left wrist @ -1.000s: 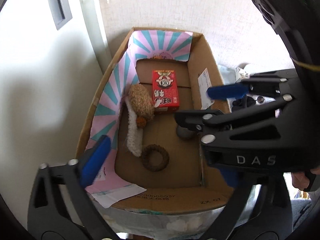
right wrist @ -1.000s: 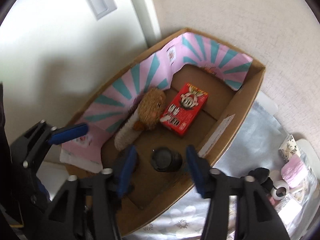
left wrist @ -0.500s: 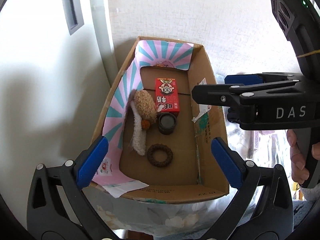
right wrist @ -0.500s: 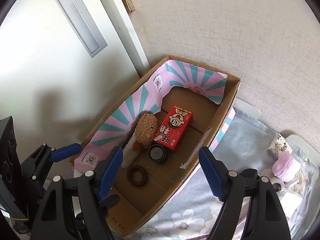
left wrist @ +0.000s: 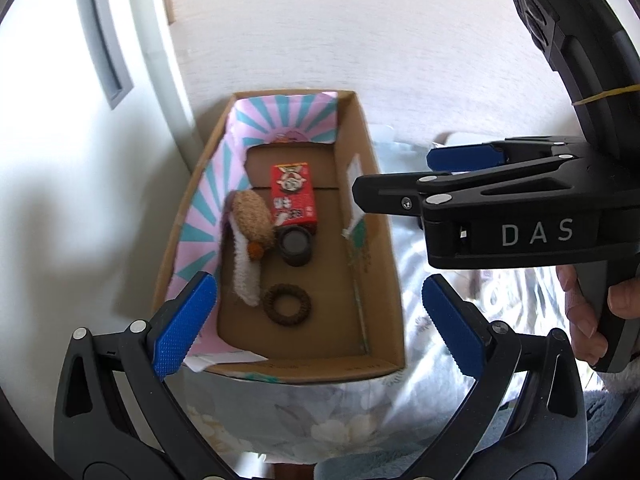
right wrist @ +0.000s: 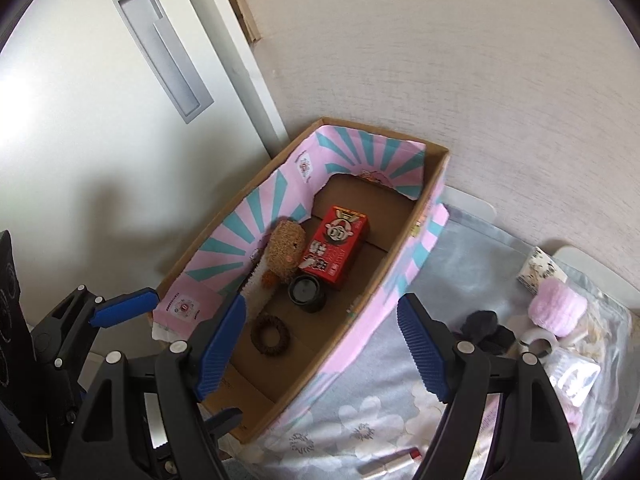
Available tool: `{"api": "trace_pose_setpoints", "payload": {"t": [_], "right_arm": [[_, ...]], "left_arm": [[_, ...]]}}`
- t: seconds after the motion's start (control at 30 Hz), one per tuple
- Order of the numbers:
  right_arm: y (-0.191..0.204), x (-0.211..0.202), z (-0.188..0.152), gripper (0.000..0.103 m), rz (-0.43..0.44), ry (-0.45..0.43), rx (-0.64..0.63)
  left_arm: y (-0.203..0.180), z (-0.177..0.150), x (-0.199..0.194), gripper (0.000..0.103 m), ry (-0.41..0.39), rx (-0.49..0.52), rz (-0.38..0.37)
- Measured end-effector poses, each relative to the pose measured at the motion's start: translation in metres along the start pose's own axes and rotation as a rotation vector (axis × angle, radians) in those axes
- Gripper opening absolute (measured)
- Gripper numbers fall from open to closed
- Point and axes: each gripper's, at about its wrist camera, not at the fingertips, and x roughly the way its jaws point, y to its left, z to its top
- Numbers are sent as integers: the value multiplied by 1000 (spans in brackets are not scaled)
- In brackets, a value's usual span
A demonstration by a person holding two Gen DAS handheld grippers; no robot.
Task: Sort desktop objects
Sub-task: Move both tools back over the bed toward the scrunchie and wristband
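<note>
Cardboard box (left wrist: 382, 240) corner behind tool (left wrist: 320, 328)

Floral-clothed table (right wrist: 352, 420) – cardboard box (right wrist: 400, 280), pink fluffy item (right wrist: 556, 308), tape roll (right wrist: 538, 342)

white door (right wrist: 80, 168), textured wall (right wrist: 460, 60), floral cloth (right wrist: 352, 420)

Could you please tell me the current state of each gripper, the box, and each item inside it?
Left gripper: open, empty.
Right gripper: open, empty, above the box's near end.
Cardboard box: open-topped, lined with pink and teal paper.
Red carton: lying flat in the box.
Plush toy: lying on its side beside the carton.
Black jar: upright, near the carton's end.
Brown ring: flat on the box floor.
</note>
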Motion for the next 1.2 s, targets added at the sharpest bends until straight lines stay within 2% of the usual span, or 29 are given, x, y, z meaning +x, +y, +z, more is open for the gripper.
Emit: {"api": "trace_pose_setpoints", "payload": {"t": [0.2, 0.6, 0.9, 1.2], "right_arm": [[-25, -24, -13, 75, -55, -35, 46], [-93, -89, -71, 75, -281, -82, 107], [-132, -97, -112, 75, -336, -56, 216], [-157, -97, -139, 75, -363, -12, 277]], "left_arm": [[-22, 1, -7, 103, 1, 54, -3], [-75, -5, -10, 103, -18, 178, -69], [-115, -20, 4, 103, -1, 256, -159], [-137, -31, 23, 103, 50, 300, -175]]}}
